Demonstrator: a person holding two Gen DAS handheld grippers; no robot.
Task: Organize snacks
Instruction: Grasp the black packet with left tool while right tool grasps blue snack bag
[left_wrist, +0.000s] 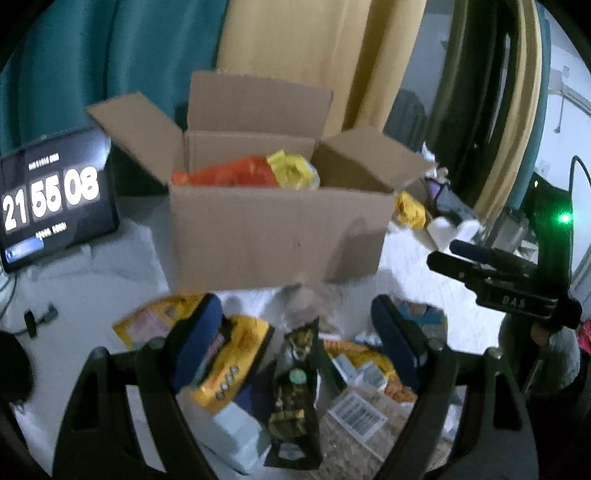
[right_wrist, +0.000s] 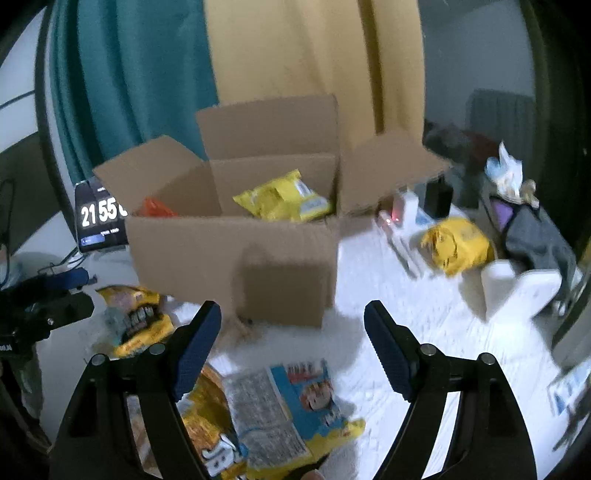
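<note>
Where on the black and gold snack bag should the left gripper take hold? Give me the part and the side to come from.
Probably the bag's upper end, from above. The black and gold bag lies lengthwise between the open fingers of the left gripper, its narrow top toward the cardboard box. That end looks slimmer than the jaw gap and sits clear of the yellow packets alongside it.

box (left_wrist: 273, 236): matt brown cardboard | snack packets (right_wrist: 280, 402): glossy printed plastic film | curtains (right_wrist: 122, 74): cloth, soft folds | gripper pads (right_wrist: 199, 347): blue, textured | gripper arms (right_wrist: 122, 406): black matt plastic | table cover (right_wrist: 424, 332): white, fuzzy cloth
</note>
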